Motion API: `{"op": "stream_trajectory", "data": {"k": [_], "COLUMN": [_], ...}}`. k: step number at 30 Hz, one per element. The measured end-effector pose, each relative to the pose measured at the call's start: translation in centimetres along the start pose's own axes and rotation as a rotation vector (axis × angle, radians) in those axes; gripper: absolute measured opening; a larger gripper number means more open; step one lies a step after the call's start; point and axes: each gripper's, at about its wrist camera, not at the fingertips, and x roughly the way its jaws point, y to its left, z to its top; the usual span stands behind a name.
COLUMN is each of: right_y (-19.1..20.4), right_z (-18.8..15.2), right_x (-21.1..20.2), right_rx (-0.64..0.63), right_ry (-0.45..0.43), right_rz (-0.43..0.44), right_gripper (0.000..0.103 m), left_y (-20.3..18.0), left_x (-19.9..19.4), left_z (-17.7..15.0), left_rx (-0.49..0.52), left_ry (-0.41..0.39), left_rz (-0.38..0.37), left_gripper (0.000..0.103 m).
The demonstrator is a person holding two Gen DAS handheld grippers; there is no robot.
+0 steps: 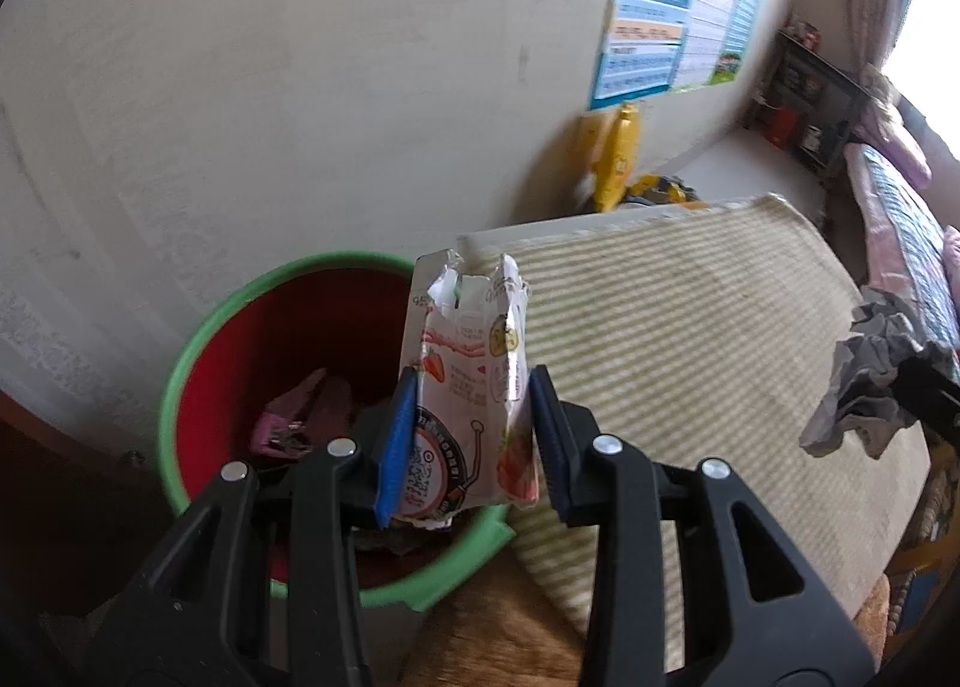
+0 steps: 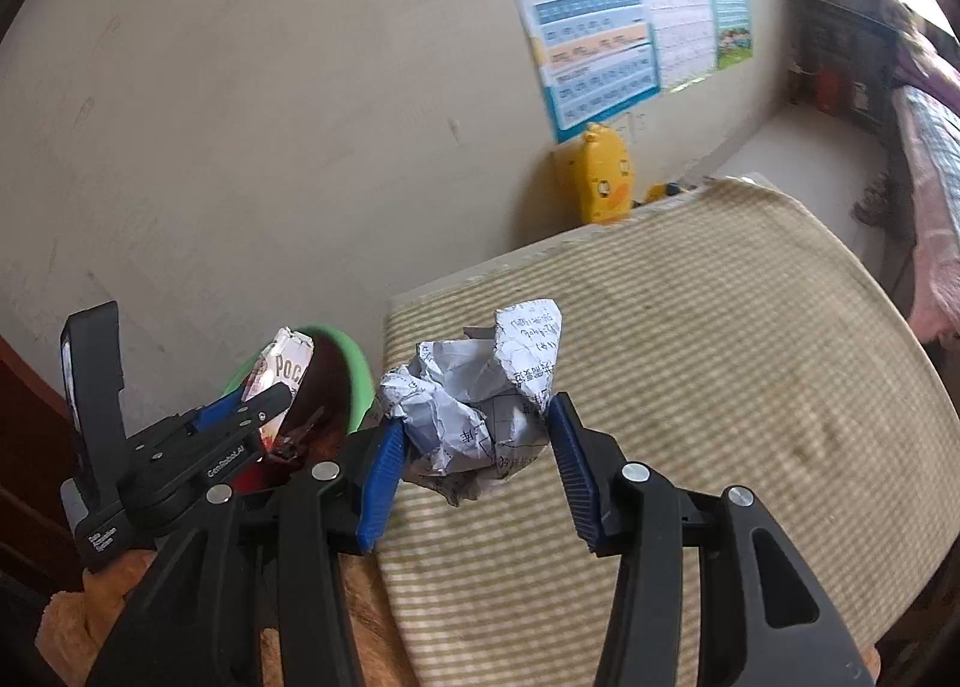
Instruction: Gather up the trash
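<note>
My left gripper [image 1: 471, 435] is shut on a torn pink-and-white snack box [image 1: 465, 363] with strawberry pictures, held upright over the near rim of a red bin with a green rim [image 1: 198, 339]. Dark wrappers lie inside the bin. My right gripper [image 2: 474, 459] is shut on a crumpled ball of printed paper [image 2: 474, 387], held above the striped mat. In the right wrist view the left gripper [image 2: 240, 417] and its snack box [image 2: 282, 369] hang over the bin [image 2: 354, 381] at the left. The paper ball [image 1: 864, 387] shows at the right edge of the left wrist view.
A striped beige mat [image 2: 690, 387] covers the floor right of the bin. The bin stands against a pale wall. A yellow duck-shaped toy [image 2: 603, 177] leans on the wall under posters [image 2: 600, 15]. Bedding [image 1: 900, 231] and a dark shelf [image 1: 810, 93] are at the far right.
</note>
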Motion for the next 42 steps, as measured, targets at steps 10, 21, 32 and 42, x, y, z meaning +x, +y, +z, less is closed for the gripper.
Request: {"op": "stream_trajectory", "data": {"k": [10,21,32,42], "right_y": [6.9,12.5,11.1,4.2], "right_z": [1.8,2.2,2.8,3.0], "right_x": [7.0,11.0,6.9,-0.3], "right_rx": [-0.068,-0.16,-0.178,-0.147], "right_ry": [0.099,0.174,0.062,-0.123], "right_rz": [0.175,0.261,0.165,-0.024], "right_gripper": [0.046,0.058,0.079,0.094], "left_y": [7.7,11.0,9.1,1.1], "left_x": [2.9,3.9,1.7,-3.5], "left_z": [-1.2,-2.2,-1.4,1.9], "left_rx": [-0.093,-0.193,-0.15,-0.047], "left_ry": [0.082,0.106,0.013,-0.284], "left_rz": [0.149,0.181,0.221,0.203], "left_gripper": [0.035,0.071,0.094,0.098]}}
